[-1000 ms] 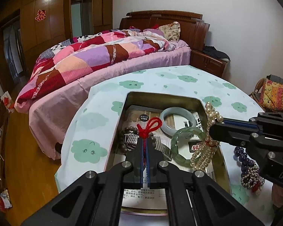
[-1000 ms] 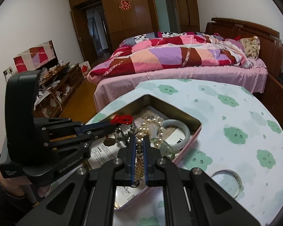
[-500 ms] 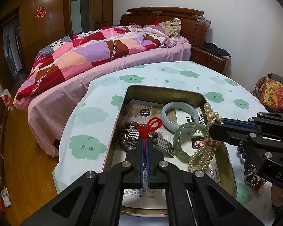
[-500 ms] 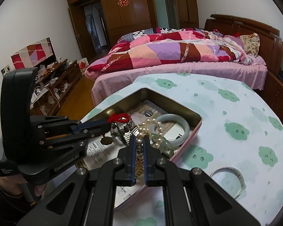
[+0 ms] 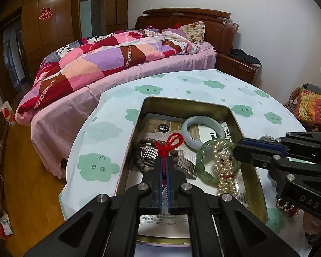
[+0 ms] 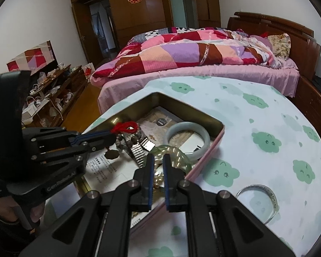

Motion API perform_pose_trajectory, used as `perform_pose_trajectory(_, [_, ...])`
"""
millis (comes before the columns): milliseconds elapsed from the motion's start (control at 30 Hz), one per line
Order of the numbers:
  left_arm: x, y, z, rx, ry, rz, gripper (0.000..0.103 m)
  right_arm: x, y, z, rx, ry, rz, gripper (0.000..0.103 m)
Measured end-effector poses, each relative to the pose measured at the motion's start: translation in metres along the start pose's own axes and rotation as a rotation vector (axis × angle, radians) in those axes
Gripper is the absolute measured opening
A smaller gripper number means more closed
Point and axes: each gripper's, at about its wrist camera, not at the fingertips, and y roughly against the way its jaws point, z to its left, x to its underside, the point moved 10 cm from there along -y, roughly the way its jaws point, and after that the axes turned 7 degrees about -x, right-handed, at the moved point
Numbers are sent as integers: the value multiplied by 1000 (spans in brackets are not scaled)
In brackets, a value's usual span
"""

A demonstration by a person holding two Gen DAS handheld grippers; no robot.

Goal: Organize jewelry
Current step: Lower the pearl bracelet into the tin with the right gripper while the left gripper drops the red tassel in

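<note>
A metal tin lies open on the round table. My left gripper is shut on a red knotted cord and holds it above the tin. My right gripper is open just above the tin, a little apart. The pearl necklace lies in the tin across a green bangle. A pale bangle, a metal watch band and brown beads also lie inside.
A silver bangle lies on the cloud-print tablecloth right of the tin. A dark bead bracelet lies on the cloth under my right gripper. A bed stands beyond the table. A cluttered low cabinet is at the left.
My right gripper has opened and let go of the pearl necklace, which has dropped into the tin over the green bangle. My left gripper still holds the red cord.
</note>
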Motion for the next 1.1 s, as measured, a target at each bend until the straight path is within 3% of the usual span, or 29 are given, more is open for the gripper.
perform_pose_trajectory(233, [1, -1, -4, -5, -10, 10, 4, 3, 0, -4, 18, -9, 4, 18])
perform_pose_trajectory(367, [1, 1, -6, -4, -16, 9, 7, 3, 0, -5, 23, -12, 1, 30])
perform_pose_trajectory(400, [1, 1, -6, -7, -16, 10, 13, 2, 0, -6, 23, -13, 0, 31])
perform_pose_trajectory(467, [0, 2, -4, -25, -12, 2, 37, 2, 1, -7, 25, -15, -1, 32])
perform_pose_trajectory(500, [-1, 3, -3, -34, -8, -7, 55, 2, 1, -7, 28, -16, -1, 34])
perform_pose_trajectory(533, [-3, 6, -2, -36, -2, -25, 60, 2, 1, -8, 27, -16, -4, 36])
perform_pose_trajectory(1100, [-4, 7, -1, -46, -3, -20, 61, 3, 3, -8, 28, -19, -6, 45])
